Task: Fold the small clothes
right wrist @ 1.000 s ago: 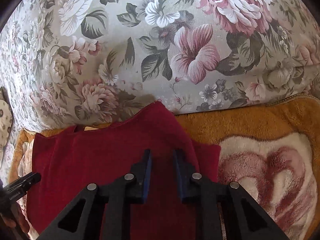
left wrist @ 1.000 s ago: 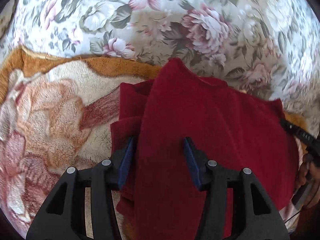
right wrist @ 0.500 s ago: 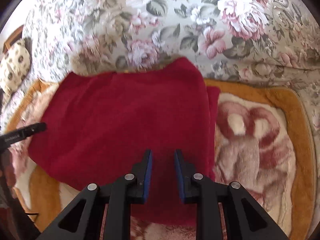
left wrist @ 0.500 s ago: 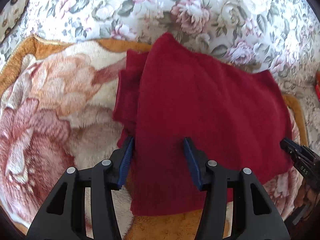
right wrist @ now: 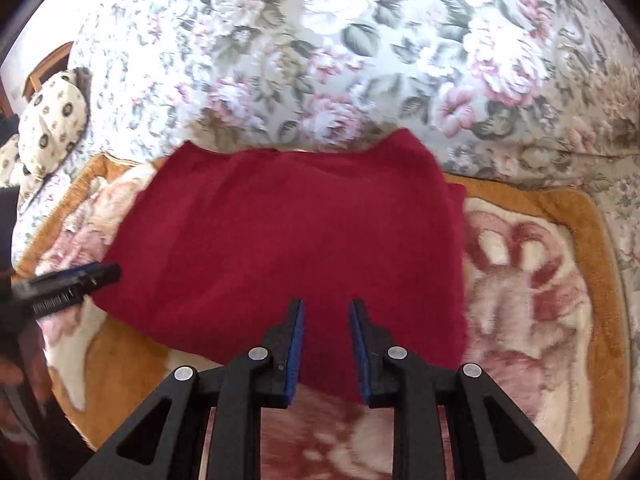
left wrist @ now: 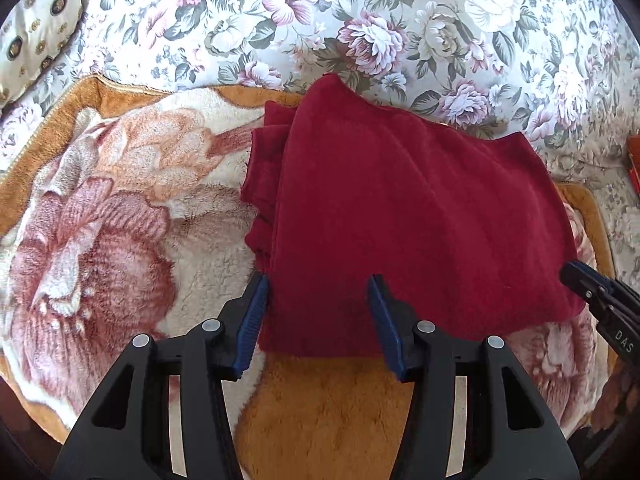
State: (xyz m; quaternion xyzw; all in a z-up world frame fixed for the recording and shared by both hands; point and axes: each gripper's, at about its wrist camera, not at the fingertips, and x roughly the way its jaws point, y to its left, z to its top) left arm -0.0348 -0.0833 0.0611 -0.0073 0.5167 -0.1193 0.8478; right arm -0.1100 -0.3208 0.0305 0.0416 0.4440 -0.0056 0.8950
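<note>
A: Where do we find the red garment (left wrist: 404,216) right now?

B: We see it lying folded on the plush orange-bordered blanket (left wrist: 120,208), its far edge reaching up against the floral sofa cover (left wrist: 360,20). On its left side, in the left wrist view, a narrower layer sticks out from under the top fold.

A: And our left gripper (left wrist: 318,312)?

B: We have it hovering over the garment's near left corner, its jaws well apart. The blue pads (left wrist: 251,320) straddle the corner, but we see them pressing on nothing; the cloth lies flat beneath them. In the right wrist view the same gripper (right wrist: 102,274) shows at the garment's left edge.

A: What about our right gripper (right wrist: 326,344)?

B: We see it above the garment's near edge, toward its right side. Its jaws stand a narrow gap apart, with red cloth showing in the gap below, and nothing is pinched. From the left wrist view its tip (left wrist: 580,276) sits just beside the garment's right edge.

A: Anything else around the garment?

B: We spot a cream patterned cushion (right wrist: 52,120) well off to the garment's far left, and part of a reddish-orange object (left wrist: 633,160) at the picture's right edge beyond the garment; we cannot tell what it is.
</note>
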